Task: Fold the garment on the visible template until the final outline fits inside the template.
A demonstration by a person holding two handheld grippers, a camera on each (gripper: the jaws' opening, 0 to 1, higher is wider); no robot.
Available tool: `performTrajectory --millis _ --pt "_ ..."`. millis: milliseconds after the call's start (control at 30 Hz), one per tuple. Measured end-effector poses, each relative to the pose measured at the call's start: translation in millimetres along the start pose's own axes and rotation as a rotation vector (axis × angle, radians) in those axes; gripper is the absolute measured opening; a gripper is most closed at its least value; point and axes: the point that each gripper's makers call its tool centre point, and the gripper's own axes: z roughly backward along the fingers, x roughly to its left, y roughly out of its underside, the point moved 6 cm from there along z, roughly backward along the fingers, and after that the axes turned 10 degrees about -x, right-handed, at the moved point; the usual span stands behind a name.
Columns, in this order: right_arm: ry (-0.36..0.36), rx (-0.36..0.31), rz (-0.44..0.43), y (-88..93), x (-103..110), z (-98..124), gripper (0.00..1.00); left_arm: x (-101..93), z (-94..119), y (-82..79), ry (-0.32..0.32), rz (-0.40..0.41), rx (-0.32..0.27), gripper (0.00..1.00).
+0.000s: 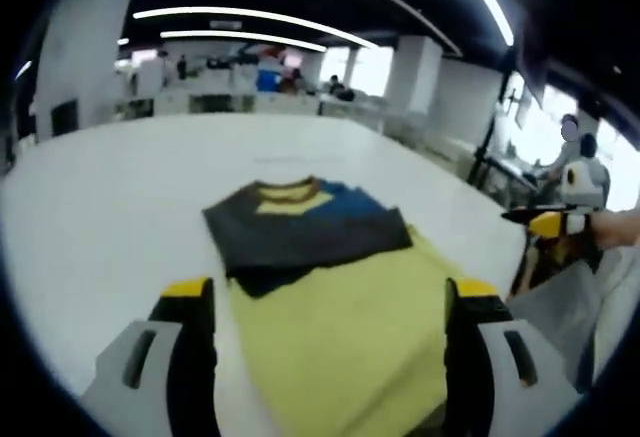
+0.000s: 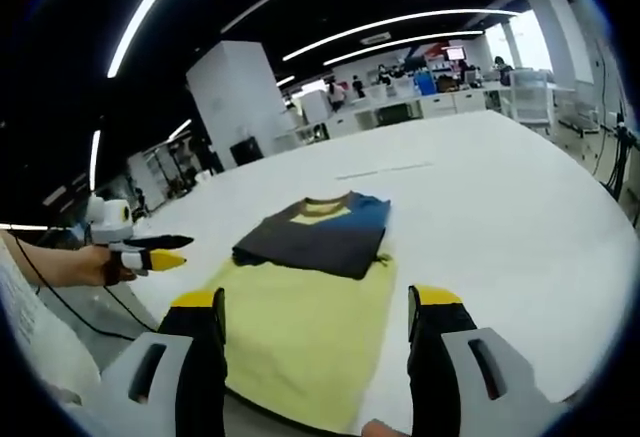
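A folded garment, dark grey with a yellow and blue collar area, lies on the far end of a yellow template sheet. Its left side reaches slightly past the sheet's edge. My left gripper hovers open above the sheet's near part, holding nothing. The right gripper shows at the right, held by a hand off the table's side. In the right gripper view the garment sits beyond the yellow template. My right gripper is open and holds nothing. The left gripper shows at the left.
A large white table carries the template, and its surface stretches far beyond the garment. The table's near edge lies close under both grippers. People stand at the far right; desks and a white pillar fill the background.
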Motion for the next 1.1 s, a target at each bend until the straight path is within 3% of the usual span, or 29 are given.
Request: performTrajectory --millis 567,1100 --pt "-0.017 0.008 0.006 0.6 4 -3 0.74 9.2 24 5.5 -0.047 0.029 0.002 0.89" --pt "-0.021 0.017 0.000 5.3 6 -3 0.74 11.2 29 16.1 -0.058 0.046 0.023 0.88"
